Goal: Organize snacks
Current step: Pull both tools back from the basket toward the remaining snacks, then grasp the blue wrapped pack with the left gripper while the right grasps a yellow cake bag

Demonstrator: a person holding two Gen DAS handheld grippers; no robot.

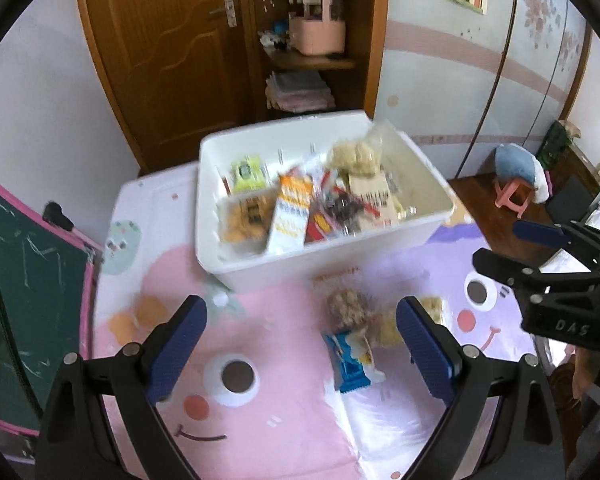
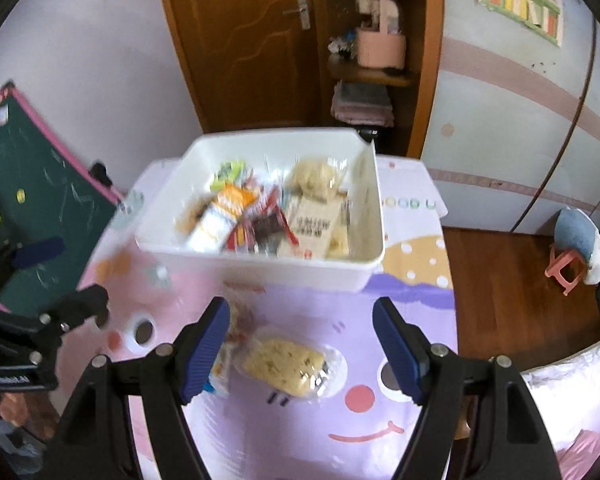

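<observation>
A white bin (image 1: 260, 276) (image 2: 260, 272) holds several snack packs, among them an orange-white pack (image 1: 290, 212) and a pale puffed-snack bag (image 1: 356, 156). On the pink and purple mat in front of it lie a blue wrapped snack (image 1: 350, 360), a brownish round snack bag (image 1: 346, 306) and a clear-wrapped yellow cake (image 2: 286, 364) (image 1: 388, 326). My left gripper (image 1: 302, 350) is open and empty above the mat, the blue snack between its fingers. My right gripper (image 2: 302, 354) is open and empty over the yellow cake; it also shows in the left wrist view (image 1: 512, 248).
The cartoon mat (image 1: 260, 420) covers a low table. A green chalkboard (image 1: 16, 272) leans at the left. A wooden door and shelf (image 1: 308, 40) stand behind the bin. A pink stool (image 2: 566, 268) stands on the wooden floor at the right.
</observation>
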